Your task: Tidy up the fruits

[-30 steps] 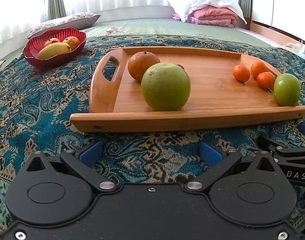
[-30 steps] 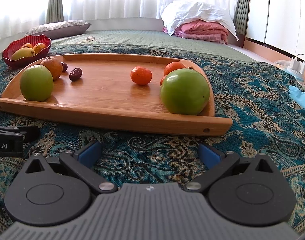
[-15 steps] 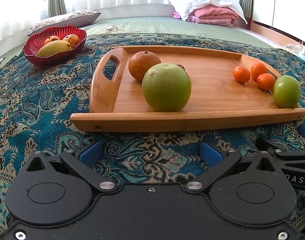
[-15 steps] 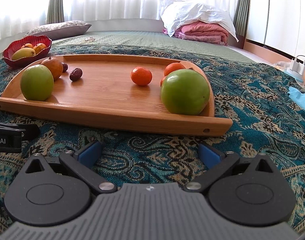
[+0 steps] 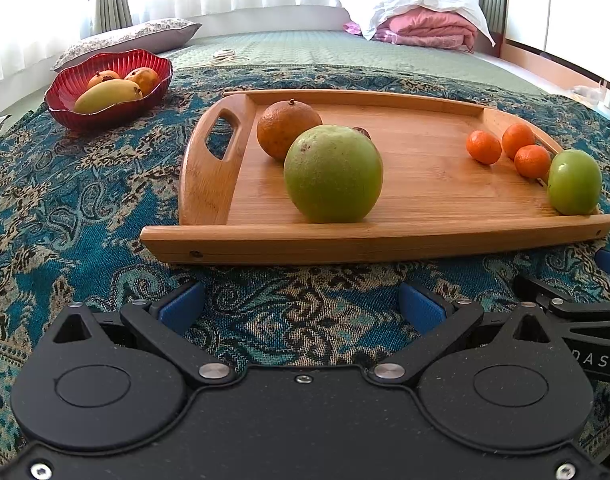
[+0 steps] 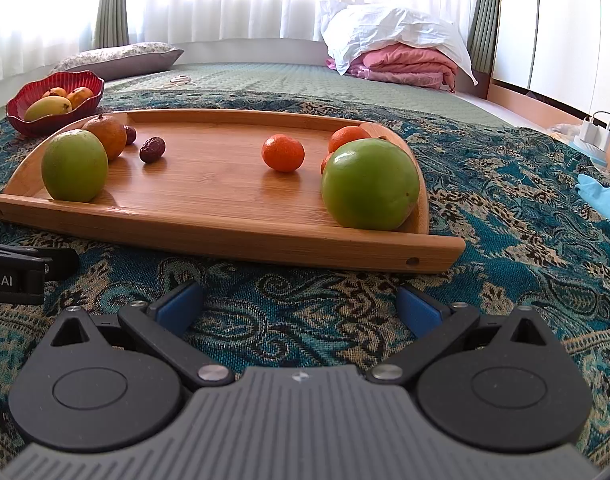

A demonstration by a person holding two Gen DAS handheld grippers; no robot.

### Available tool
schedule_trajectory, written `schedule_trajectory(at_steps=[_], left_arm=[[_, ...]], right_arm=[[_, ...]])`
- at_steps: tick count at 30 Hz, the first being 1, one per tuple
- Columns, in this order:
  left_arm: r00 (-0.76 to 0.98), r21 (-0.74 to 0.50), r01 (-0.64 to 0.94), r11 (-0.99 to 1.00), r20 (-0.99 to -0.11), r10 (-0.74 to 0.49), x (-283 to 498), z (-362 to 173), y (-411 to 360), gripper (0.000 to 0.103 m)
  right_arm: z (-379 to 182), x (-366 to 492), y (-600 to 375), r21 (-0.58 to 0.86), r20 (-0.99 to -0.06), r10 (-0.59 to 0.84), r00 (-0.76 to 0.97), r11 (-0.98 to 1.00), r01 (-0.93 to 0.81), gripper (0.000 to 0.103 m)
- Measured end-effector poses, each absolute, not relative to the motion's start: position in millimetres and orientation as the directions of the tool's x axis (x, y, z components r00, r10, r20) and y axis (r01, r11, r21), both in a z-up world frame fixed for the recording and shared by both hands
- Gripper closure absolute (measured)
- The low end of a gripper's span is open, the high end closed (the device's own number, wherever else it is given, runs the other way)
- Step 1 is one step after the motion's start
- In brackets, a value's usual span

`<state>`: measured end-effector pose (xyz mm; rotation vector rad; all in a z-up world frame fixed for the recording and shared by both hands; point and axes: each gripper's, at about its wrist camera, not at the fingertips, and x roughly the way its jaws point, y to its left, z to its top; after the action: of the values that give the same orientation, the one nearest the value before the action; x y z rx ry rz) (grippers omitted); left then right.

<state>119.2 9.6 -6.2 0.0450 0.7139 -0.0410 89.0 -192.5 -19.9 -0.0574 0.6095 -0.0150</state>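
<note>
A wooden tray (image 5: 425,236) (image 6: 209,232) lies on the patterned cloth. It holds a large green fruit (image 5: 333,174) (image 6: 74,165), an orange (image 5: 287,129) (image 6: 105,134), a second green fruit (image 5: 574,187) (image 6: 369,184), three small tangerines (image 5: 483,147) (image 6: 283,152) and dark dates (image 6: 152,149). My left gripper (image 5: 301,306) is open and empty, just short of the tray's near edge. My right gripper (image 6: 299,302) is open and empty, also just in front of the tray.
A red bowl (image 5: 65,114) (image 6: 21,120) with a mango and other fruit stands at the far left. Pillows and folded bedding (image 6: 401,60) lie behind. A blue cloth (image 6: 603,200) and a charger (image 6: 595,132) are at the right.
Both grippers have risen slightly, so the tray sits a little lower in view. Nothing on the tray has moved.
</note>
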Motion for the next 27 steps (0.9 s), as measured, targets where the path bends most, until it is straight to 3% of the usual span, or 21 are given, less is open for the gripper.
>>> schedule_trajectory(at_steps=[27], left_arm=[[0.763,0.03,0.054,0.998,-0.646,-0.022,115.3,-5.9,9.2,0.0]], right_arm=[[-20.2,88.7,-192.0,-0.06,-0.571,-0.032,0.821,0.998,-0.003,0.0]])
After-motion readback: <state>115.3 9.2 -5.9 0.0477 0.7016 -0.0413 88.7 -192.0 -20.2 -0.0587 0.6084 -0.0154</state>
